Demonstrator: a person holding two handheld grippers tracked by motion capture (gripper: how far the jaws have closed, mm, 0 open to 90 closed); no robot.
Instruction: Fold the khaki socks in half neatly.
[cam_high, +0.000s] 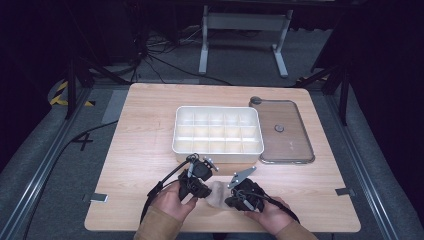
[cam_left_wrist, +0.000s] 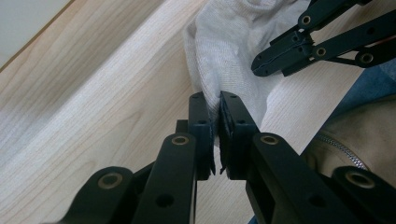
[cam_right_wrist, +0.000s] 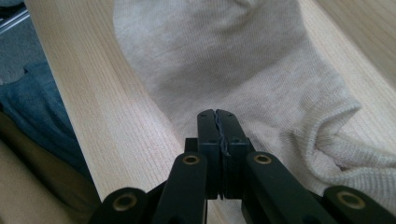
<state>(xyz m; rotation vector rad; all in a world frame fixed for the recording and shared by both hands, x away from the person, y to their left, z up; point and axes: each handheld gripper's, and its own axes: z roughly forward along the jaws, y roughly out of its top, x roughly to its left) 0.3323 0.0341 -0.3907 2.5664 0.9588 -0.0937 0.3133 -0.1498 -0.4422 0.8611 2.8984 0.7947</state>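
One beige sock (cam_high: 216, 194) lies on the wooden table (cam_high: 140, 150), near my edge, right between my two grippers. My left gripper (cam_left_wrist: 214, 100) has its jaws nearly together, pinching an edge of the sock's fabric; the cloth rises out of the pads and bunches up just beyond them. My right gripper (cam_right_wrist: 217, 113) comes at the sock from the other side, jaws pressed flat together with the sock's knit just past the tips. I can't make out whether any fabric is caught in there. The ribbed cuff (cam_right_wrist: 345, 140) curls open just beside that gripper. From the left gripper view I see the right gripper's closed tips resting against the sock.

Counting: one sock, two grippers, one white compartment tray (cam_high: 218, 131) farther up the table, and one clear lid (cam_high: 285, 131) lying flat just beside the tray.
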